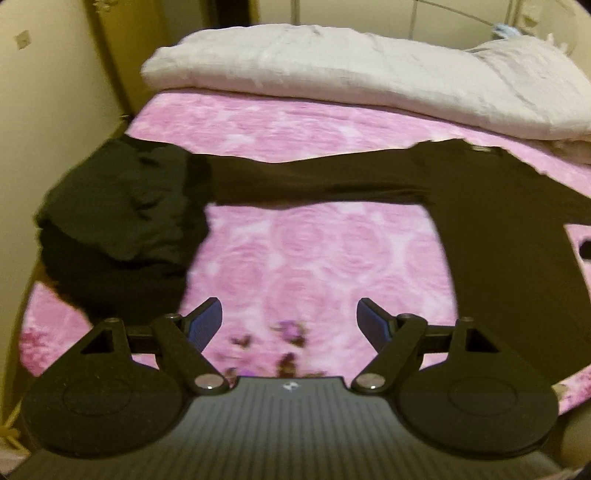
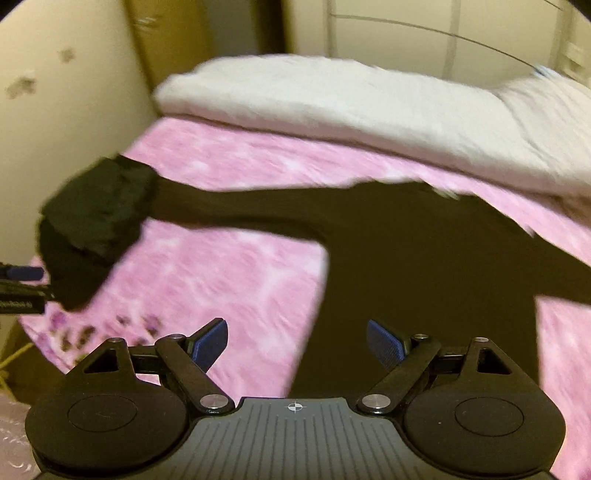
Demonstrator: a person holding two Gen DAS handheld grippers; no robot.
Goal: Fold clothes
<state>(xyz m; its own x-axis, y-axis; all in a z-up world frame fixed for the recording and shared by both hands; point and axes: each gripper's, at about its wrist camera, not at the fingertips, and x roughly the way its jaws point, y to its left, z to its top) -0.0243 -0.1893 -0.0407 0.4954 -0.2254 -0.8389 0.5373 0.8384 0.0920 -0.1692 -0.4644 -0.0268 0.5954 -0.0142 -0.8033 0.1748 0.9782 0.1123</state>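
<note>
A black long-sleeved top (image 1: 491, 229) lies spread flat on the pink bedspread (image 1: 314, 258), one sleeve (image 1: 314, 177) stretched out to the left. Its body also shows in the right wrist view (image 2: 424, 266). A stack of folded black clothes (image 1: 122, 214) sits at the bed's left edge, also in the right wrist view (image 2: 96, 225). My left gripper (image 1: 289, 325) is open and empty above bare bedspread between the stack and the top. My right gripper (image 2: 297, 345) is open and empty above the top's lower left edge. The left gripper's tip (image 2: 22, 280) shows at the far left.
A folded white quilt (image 1: 351, 81) lies along the back of the bed, also in the right wrist view (image 2: 351, 107). A cream wall (image 1: 55, 92) and a wardrobe edge stand on the left. A clothes rack (image 1: 498, 22) stands behind at the right.
</note>
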